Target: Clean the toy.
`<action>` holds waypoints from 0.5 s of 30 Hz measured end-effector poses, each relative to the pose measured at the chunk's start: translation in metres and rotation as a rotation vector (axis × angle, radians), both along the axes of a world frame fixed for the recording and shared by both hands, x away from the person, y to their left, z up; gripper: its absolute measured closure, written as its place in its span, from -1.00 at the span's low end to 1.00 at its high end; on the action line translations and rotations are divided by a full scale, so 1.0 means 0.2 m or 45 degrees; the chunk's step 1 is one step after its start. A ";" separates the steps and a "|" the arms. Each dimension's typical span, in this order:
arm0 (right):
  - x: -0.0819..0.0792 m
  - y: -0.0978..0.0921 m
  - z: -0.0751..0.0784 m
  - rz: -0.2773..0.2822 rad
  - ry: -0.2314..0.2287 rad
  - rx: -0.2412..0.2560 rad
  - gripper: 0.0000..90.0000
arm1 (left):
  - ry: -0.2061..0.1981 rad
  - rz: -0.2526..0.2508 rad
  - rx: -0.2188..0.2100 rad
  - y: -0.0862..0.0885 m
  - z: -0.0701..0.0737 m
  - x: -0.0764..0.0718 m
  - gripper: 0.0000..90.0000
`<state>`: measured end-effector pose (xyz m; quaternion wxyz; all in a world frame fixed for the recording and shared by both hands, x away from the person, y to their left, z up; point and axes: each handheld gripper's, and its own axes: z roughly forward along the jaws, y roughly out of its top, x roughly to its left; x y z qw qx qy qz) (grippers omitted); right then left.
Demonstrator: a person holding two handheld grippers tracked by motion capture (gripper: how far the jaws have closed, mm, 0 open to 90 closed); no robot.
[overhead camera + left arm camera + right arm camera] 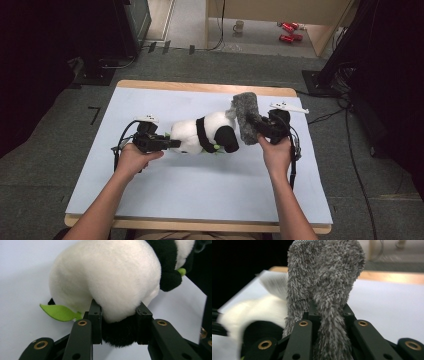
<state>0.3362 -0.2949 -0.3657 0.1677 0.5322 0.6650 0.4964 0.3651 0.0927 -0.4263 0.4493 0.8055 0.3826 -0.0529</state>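
Okay: plush panda (202, 135) lies on its side mid-frame in the high view, on the pale blue tabletop (200, 185). Left gripper (167, 143) sits just left of centre, jaws clamped on the panda's rear end; the left gripper view shows both jaws pressed into white and black fur at the bottom of the panda (110, 287). Green felt leaf (58, 312) pokes out at lower left of that view, touching the toy. Right gripper (256, 129) is right of centre, jaws closed on a grey fuzzy cloth (246, 116). Cloth stands up from the jaws and touches the panda's head end. In the right gripper view the cloth (324, 287) fills the centre, pinched between the jaws, with blurred panda fur at lower left. Each hand grips its tool from below in the high view.
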 end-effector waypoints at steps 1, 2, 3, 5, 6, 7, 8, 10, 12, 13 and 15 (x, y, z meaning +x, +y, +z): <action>-0.01 0.02 0.03 0.020 -0.017 0.006 0.72 | 0.010 -0.005 -0.002 0.00 0.01 -0.01 0.49; -0.03 0.05 0.06 0.041 -0.029 0.009 0.72 | 0.017 -0.010 -0.004 0.00 0.02 -0.01 0.49; -0.04 0.08 0.09 0.070 -0.039 0.010 0.72 | 0.024 -0.009 -0.006 0.00 0.03 -0.02 0.49; -0.06 0.15 0.13 0.132 -0.052 0.003 0.72 | 0.045 -0.020 -0.010 -0.01 0.03 -0.03 0.49; -0.08 0.20 0.15 0.172 -0.046 -0.005 0.72 | 0.049 -0.023 -0.012 -0.02 0.03 -0.03 0.48; -0.09 0.23 0.15 0.209 -0.041 0.001 0.71 | 0.054 -0.023 -0.015 -0.02 0.03 -0.04 0.48; -0.10 0.26 0.16 0.233 -0.034 0.007 0.71 | 0.059 -0.023 -0.016 -0.03 0.03 -0.04 0.48; -0.11 0.33 0.15 0.304 -0.001 0.012 0.71 | 0.059 -0.025 -0.015 -0.03 0.02 -0.04 0.48; -0.12 0.40 0.11 0.367 0.030 -0.004 0.71 | 0.058 -0.018 -0.023 -0.04 0.02 -0.04 0.48; -0.12 0.44 0.09 0.385 0.046 -0.021 0.71 | 0.062 -0.009 -0.029 -0.04 0.01 -0.04 0.48; -0.11 0.50 0.03 0.414 0.072 -0.051 0.70 | 0.058 0.002 -0.038 -0.05 0.00 -0.04 0.47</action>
